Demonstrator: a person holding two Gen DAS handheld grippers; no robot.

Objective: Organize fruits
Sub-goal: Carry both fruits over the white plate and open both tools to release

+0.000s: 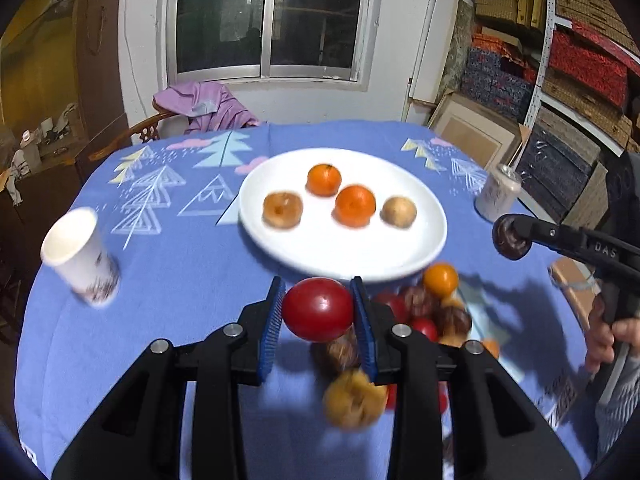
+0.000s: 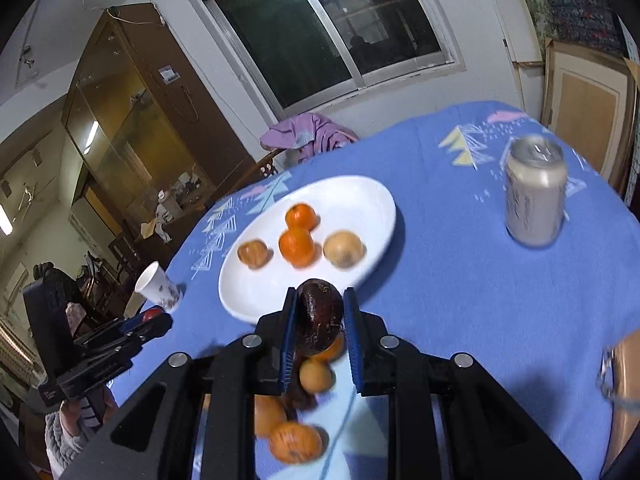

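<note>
My left gripper (image 1: 318, 308) is shut on a red tomato (image 1: 318, 309), held above the table just in front of the white plate (image 1: 348, 256). My right gripper (image 2: 320, 316) is shut on a dark brown fruit (image 2: 320, 318), near the plate's (image 2: 248, 300) front rim; it also shows in the left wrist view (image 1: 512, 238). The plate holds two oranges (image 1: 324, 179) (image 1: 355, 205) and two tan fruits (image 1: 282, 209) (image 1: 399, 211). A pile of mixed fruits (image 1: 436, 312) lies on the table below both grippers; it also shows in the right wrist view (image 2: 296, 440).
A paper cup (image 1: 80, 256) stands at the table's left. A silver can (image 1: 498, 192) stands at the right, also in the right wrist view (image 2: 536, 192). A chair with a purple cloth (image 1: 208, 106) is behind the table. Boxes and shelves (image 1: 560, 80) fill the right.
</note>
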